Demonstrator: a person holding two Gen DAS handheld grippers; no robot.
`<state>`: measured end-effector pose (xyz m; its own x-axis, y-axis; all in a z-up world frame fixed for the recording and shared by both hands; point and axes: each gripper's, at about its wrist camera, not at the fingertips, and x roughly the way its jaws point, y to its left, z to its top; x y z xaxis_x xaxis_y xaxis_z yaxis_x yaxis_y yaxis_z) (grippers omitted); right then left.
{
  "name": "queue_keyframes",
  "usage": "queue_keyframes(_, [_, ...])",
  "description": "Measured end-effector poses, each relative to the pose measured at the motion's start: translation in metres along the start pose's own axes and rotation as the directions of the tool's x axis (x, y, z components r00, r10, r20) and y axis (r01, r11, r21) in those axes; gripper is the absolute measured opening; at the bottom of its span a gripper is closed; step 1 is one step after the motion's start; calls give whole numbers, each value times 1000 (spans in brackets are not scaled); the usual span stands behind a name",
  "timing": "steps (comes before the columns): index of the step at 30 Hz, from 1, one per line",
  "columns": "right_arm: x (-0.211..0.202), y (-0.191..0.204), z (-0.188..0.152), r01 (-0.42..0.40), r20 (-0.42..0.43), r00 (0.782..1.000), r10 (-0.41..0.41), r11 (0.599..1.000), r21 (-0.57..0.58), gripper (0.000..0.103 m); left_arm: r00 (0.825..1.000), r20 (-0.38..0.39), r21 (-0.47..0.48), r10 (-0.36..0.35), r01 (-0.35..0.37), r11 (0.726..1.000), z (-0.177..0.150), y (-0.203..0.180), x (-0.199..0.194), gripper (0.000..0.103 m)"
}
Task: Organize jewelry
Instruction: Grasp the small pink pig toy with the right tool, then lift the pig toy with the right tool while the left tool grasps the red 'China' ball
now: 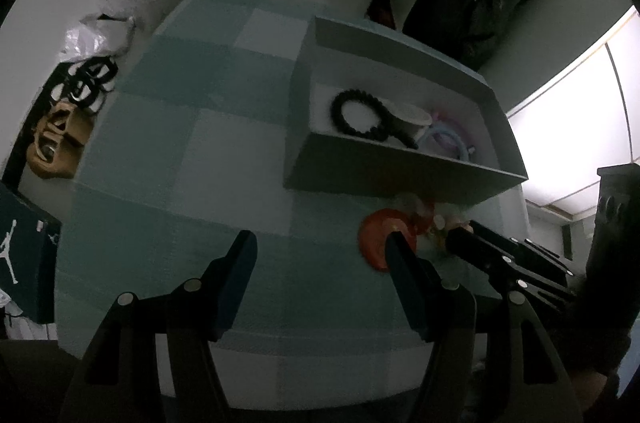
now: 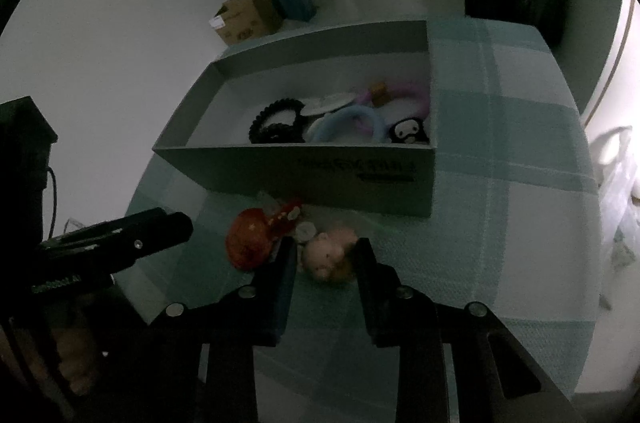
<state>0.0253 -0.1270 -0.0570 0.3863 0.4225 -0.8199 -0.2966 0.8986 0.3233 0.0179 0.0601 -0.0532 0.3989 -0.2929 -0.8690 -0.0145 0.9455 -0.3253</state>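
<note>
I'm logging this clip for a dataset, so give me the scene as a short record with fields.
surface: table with a teal checked cloth
container: open grey box
in the box: black bead bracelet, blue ring, pink ring, small black and white charm
still on the cloth: red piece, pink doll-like charm, both in front of the box
right tool: open, fingers either side of the pink charm
left tool: open, holding nothing
</note>
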Motion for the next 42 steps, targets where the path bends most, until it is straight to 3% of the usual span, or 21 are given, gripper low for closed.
queue_keyframes(16, [-19, -11, 0, -32, 34, 999, 31, 999, 32, 28, 997, -57, 62, -46, 50, 997, 0, -19, 17, 62])
queue_keyframes(26, [-36, -19, -4, -40, 72, 997, 36, 997, 58, 28, 998, -53, 133, -31, 37, 990, -3, -33, 24, 62])
queue_keyframes(34, [-47, -23, -6, -51, 99, 994, 44, 996, 66, 27, 998, -27, 214, 62, -55, 975, -3, -53, 32, 62])
queue_keyframes(35, [-47, -24, -6, -50, 100, 994, 43, 996, 72, 27, 997, -24, 220, 71, -64, 973, -4, -54, 32, 62])
queue_keyframes(36, [-47, -26, -7, -51, 100, 994, 43, 996, 78, 14, 996, -22, 226, 83, -76, 971, -4, -56, 34, 62])
queue_keyframes(42, [-49, -28, -9, -52, 94, 995, 44, 995, 87, 15, 991, -13, 247, 130, -123, 961, -2, -70, 41, 61])
